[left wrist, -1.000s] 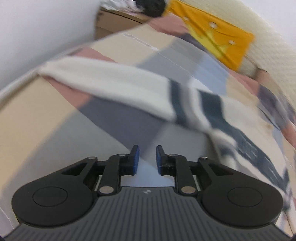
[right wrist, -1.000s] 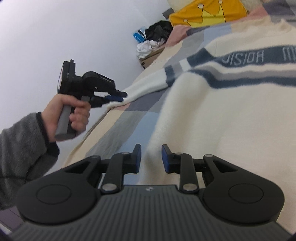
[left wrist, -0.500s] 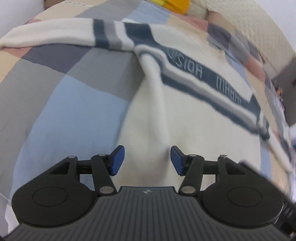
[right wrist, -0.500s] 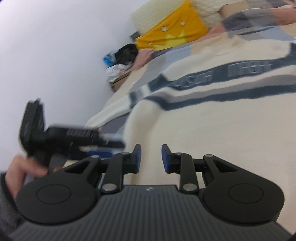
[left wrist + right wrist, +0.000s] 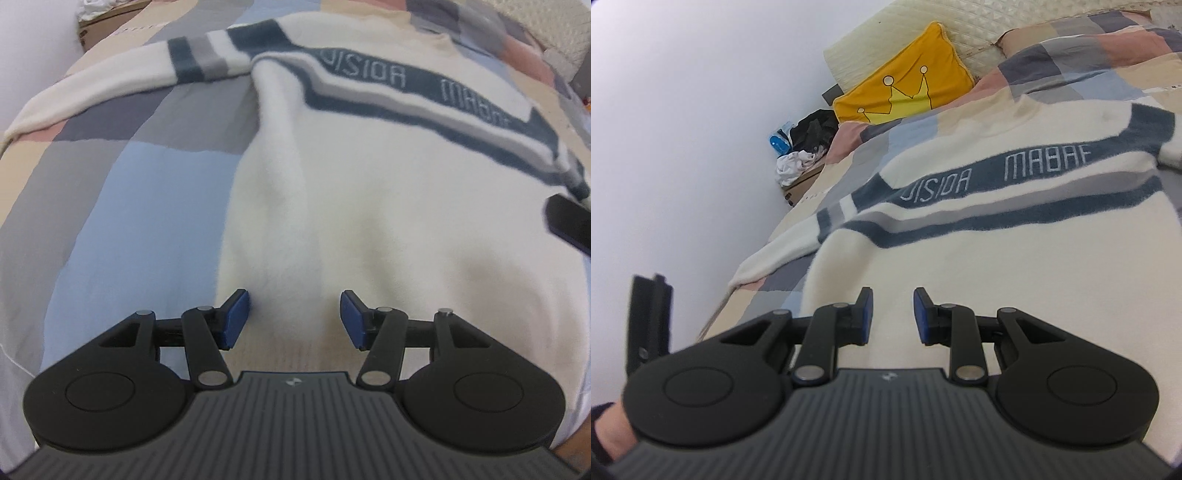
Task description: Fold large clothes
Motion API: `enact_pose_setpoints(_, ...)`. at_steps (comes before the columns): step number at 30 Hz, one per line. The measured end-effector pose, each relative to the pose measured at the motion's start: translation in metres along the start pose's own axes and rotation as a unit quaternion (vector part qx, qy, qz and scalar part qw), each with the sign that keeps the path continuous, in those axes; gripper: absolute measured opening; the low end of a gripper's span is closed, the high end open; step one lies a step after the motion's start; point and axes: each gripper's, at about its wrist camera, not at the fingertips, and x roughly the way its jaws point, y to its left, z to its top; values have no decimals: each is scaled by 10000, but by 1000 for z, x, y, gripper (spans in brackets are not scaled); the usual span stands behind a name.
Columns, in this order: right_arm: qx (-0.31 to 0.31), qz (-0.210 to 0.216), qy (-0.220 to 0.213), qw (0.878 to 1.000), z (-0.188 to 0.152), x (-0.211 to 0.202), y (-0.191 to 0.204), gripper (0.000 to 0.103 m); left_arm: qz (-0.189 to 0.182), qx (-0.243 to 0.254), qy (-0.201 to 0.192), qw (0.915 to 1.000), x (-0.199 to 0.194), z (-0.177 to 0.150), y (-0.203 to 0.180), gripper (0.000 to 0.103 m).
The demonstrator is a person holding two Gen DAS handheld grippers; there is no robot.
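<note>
Currently we log cream sweater (image 5: 369,206) flat on patchwork bed cover (image 5: 122,221), front up, hem at near edge of bed, collar toward headboard; long axis runs near edge to headboard. One sleeve (image 5: 122,77) stretches crosswise toward wall-side edge. Left gripper (image 5: 295,317) over hem, jaws wide apart, nothing between. Right gripper (image 5: 892,315) low over body of sweater, jaws parted, empty. Yellow pillow (image 5: 905,88) near headboard corner.
</note>
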Motion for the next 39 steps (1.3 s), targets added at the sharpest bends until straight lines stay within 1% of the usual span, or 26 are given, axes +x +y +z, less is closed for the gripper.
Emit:
enact_pose_setpoints(1, 0, 11, -9, 10000, 0, -1, -1, 28, 82, -29, 17, 10000, 1, -1, 0, 56)
enact_pose_setpoints(2, 1, 16, -18, 10000, 0, -2, -1, 28, 121, -44, 30, 9999, 2, -1, 2, 49)
enact_pose_setpoints(3, 3, 15, -25, 10000, -1, -3, 0, 28, 127, -77, 45, 9999, 2, 0, 4, 44)
enact_pose_setpoints(5, 10, 16, -27, 10000, -2, -4, -1, 28, 129, -143, 93, 9998, -2, 1, 8, 23)
enact_pose_setpoints(6, 24, 12, -28, 10000, -2, -4, -1, 28, 111, -212, 86, 9997, -6, 2, 14, 21)
enact_pose_setpoints(8, 57, 27, -44, 10000, -2, -5, -2, 28, -55, -496, 120, 9987, -14, 5, 28, 13)
enact_pose_setpoints(11, 220, 141, -35, 9997, -3, -5, -6, 28, -347, -1091, 139, 9933, -26, 11, 60, 12)
enact_pose_setpoints(13, 349, 206, -20, 9992, -3, -4, -8, 28, -410, -1413, 166, 9890, -31, 13, 81, 12)
enact_pose_setpoints(16, 490, 254, -16, 9985, -2, -3, -11, 28, -455, -1795, 321, 9822, -27, 12, 106, 12)
enact_pose_setpoints(20, 558, 223, -13, 9982, -2, -2, -13, 28, -387, -2048, 675, 9757, -10, 8, 115, 13)
enact_pose_setpoints(21, 563, 209, -8, 9982, -2, -2, -13, 28, -335, -2034, 721, 9759, -6, 7, 114, 15)
enact_pose_setpoints(23, 583, 190, 15, 9981, -2, -1, -14, 28, -210, -1967, 789, 9771, 0, 6, 112, 23)
enact_pose_setpoints(24, 593, 188, 24, 9981, -2, 0, -15, 28, -167, -1964, 813, 9770, 2, 7, 111, 23)
enact_pose_setpoints(27, 602, 178, 19, 9980, -2, -1, -15, 28, -197, -1924, 858, 9774, 3, 7, 108, 25)
enact_pose_setpoints(28, 598, 169, 10, 9981, -2, -1, -15, 28, -204, -1915, 846, 9776, 2, 8, 108, 28)
enact_pose_setpoints(29, 595, 141, -6, 9981, -1, -1, -14, 28, -201, -1861, 856, 9786, 0, 9, 106, 37)
enact_pose_setpoints(30, 586, 114, -28, 9982, -1, -2, -15, 28, -190, -1802, 879, 9795, -1, 9, 105, 42)
enact_pose_setpoints(31, 571, 88, -47, 9983, 0, -2, -15, 28, -204, -1737, 888, 9806, -4, 9, 104, 50)
enact_pose_setpoints(33, 534, 39, -82, 9985, -1, -4, -14, 28, -238, -1668, 838, 9821, -11, 9, 101, 54)
enact_pose_setpoints(35, 466, -23, -127, 9988, 0, -5, -12, 28, -260, -1600, 743, 9840, -21, 11, 97, 64)
enact_pose_setpoints(37, 360, -94, -173, 9992, 0, -6, -10, 28, -256, -1463, 574, 9872, -33, 14, 90, 69)
enact_pose_setpoints(39, 297, -145, -214, 9992, 0, -8, -9, 28, -139, -1201, 351, 9920, -46, 18, 80, 70)
